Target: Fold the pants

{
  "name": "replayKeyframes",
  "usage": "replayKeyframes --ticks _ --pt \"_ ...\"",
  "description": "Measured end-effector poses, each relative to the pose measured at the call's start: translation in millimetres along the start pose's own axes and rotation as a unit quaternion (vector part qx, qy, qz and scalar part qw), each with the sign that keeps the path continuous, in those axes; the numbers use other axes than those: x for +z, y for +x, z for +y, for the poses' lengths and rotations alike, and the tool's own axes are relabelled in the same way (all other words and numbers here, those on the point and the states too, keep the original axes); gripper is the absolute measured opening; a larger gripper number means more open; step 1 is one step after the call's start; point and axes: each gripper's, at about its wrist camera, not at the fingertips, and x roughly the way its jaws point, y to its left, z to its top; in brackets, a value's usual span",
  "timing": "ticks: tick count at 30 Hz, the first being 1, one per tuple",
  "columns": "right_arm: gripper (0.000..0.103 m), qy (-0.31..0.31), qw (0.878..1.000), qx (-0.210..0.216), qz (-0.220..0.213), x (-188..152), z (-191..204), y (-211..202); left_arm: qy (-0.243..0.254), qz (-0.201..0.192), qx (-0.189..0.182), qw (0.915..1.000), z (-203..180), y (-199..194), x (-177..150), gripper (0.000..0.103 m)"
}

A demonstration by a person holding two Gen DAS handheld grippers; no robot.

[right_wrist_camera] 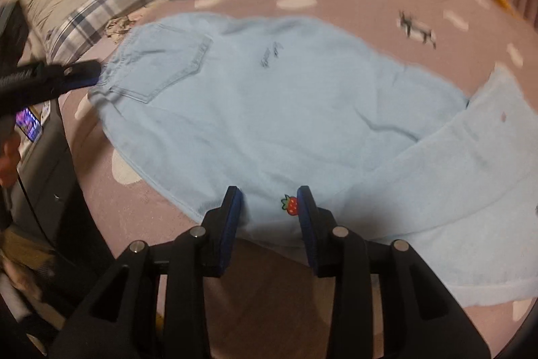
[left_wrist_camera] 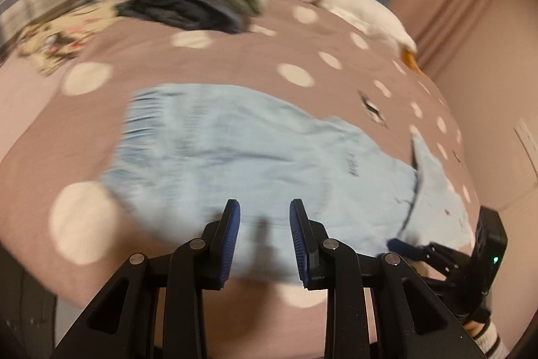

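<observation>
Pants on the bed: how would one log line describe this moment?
pants: flat on bed | left hand-held gripper: open, above pants | right hand-held gripper: open, at edge

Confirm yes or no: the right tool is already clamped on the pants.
No. The right tool stands open over the light blue pants, its fingers apart either side of the strawberry patch.
</observation>
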Motion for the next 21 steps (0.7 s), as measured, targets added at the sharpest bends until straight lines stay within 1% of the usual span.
replayKeyframes --ticks 2,3,4,5,6,7,8,9,10,12,13,16,17,18,21 --pt "0.035 0.02 1.0 0.018 -0.002 3 -7 -7 0.023 0.01 -0.011 0.9996 -16 8 1 0.028" --pt "0.035 0.045 0.998 0.038 -0.01 6 -17 -14 0.031 0.015 -0.017 0.9993 -22 11 1 0.028" --pt "0.036 0.064 0.997 0.046 -0.02 8 -26 -22 0.04 0.02 -0.02 0.9988 -28 16 1 0.028" --pt "0.037 0.081 0.995 0.047 -0.033 9 -35 -28 0.05 0.025 -0.021 0.9982 -35 22 0 0.028" --pt "0.039 0.109 0.992 0.045 -0.05 11 -52 -38 0.061 0.032 -0.026 0.9973 -42 28 -1 0.028" --pt "0.042 0.137 0.987 0.043 -0.064 12 -69 -46 0.07 0.039 -0.029 0.9964 -49 34 -2 0.028" --pt "0.046 0.165 0.983 0.036 -0.074 13 -85 -52 0.077 0.045 -0.029 0.9956 -54 41 -4 0.028" --pt "0.046 0.198 0.977 0.016 -0.078 17 -105 -56 0.087 0.053 -0.03 0.9943 -61 49 -5 0.028" --pt "0.048 0.22 0.972 -0.006 -0.077 20 -120 -58 0.097 0.063 -0.027 0.9929 -67 57 -7 0.028" --pt "0.048 0.257 0.962 -0.053 -0.074 31 -156 -57 0.11 0.08 -0.028 0.9903 -75 69 -12 0.028" --pt "0.048 0.269 0.959 -0.062 -0.071 37 -168 -55 0.117 0.087 -0.03 0.9888 -80 73 -16 0.028" --pt "0.049 0.302 0.949 -0.074 -0.049 62 -203 -36 0.148 0.097 -0.03 0.9838 -90 81 -24 0.028" --pt "0.049 0.307 0.946 -0.091 -0.038 73 -214 -26 0.157 0.098 -0.026 0.9824 -91 82 -27 0.031" --pt "0.049 0.307 0.946 -0.105 -0.028 82 -219 -19 0.162 0.095 -0.026 0.9818 -91 83 -29 0.031" --pt "0.049 0.319 0.938 -0.138 0.011 98 -241 5 0.153 0.091 -0.037 0.9834 -86 82 -29 0.031"
